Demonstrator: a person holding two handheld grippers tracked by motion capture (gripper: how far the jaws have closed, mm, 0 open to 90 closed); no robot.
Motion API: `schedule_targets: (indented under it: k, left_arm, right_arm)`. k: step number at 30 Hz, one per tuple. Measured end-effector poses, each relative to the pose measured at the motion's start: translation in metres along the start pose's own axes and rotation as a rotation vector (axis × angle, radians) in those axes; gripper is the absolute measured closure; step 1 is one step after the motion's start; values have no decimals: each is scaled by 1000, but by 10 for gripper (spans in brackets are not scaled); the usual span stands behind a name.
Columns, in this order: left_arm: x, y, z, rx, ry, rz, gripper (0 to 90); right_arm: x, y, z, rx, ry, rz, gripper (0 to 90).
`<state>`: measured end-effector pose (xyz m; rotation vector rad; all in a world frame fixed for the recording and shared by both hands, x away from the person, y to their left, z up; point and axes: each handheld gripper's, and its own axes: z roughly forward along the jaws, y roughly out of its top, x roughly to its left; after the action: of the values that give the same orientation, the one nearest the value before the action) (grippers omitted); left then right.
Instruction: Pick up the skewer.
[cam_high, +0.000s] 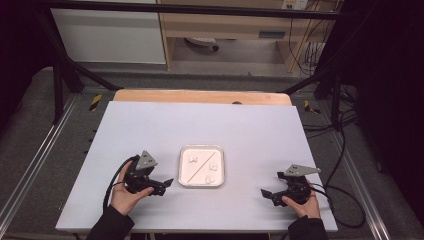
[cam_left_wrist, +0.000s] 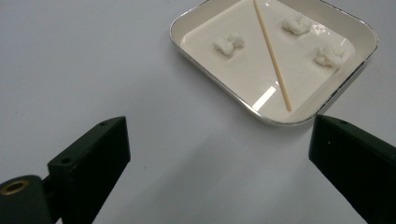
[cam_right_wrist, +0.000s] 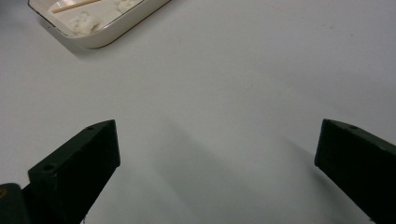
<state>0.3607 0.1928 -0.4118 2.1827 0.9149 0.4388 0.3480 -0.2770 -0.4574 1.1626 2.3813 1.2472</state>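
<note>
Pale lavender-white tabletop (cam_high: 150, 125), with a small white square tray (cam_high: 186, 181) lying a little nearer the front edge than the back, midway between the side edges. On the left, the left gripper (cam_high: 165, 183) rests in the person's hand just beside the tray, its fingers (cam_left_wrist: 93, 163) spread wide and holding nothing. In the tray, a thin wooden stick (cam_left_wrist: 272, 53) lies corner to corner, with one white cotton-like tuft (cam_left_wrist: 229, 43) on one side of it and two tufts (cam_left_wrist: 296, 23) (cam_left_wrist: 329, 55) on the other. On the right, the right gripper (cam_high: 266, 194) sits well apart from the tray near the front right corner, fingers (cam_right_wrist: 79, 172) also wide and empty. This looks like the approach, before any grasp; next, the left gripper likely must close in over the rim and narrow onto the stick or a tuft. What the tufts are made of is hard to tell, and the tray is cut off at the top of the right gripper view.
</note>
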Motion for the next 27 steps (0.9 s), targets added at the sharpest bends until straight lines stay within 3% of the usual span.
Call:
schedule_targets:
  k: [14, 27]
  left_arm:
    - [-16, 21, 19, 28, 1, 12, 77]
    - [-34, 37, 47, 74, -4, 23, 182]
  right_arm:
    - [0, 0, 0, 4, -2, -5, 6]
    - [0, 0, 0, 4, -2, -7, 7]
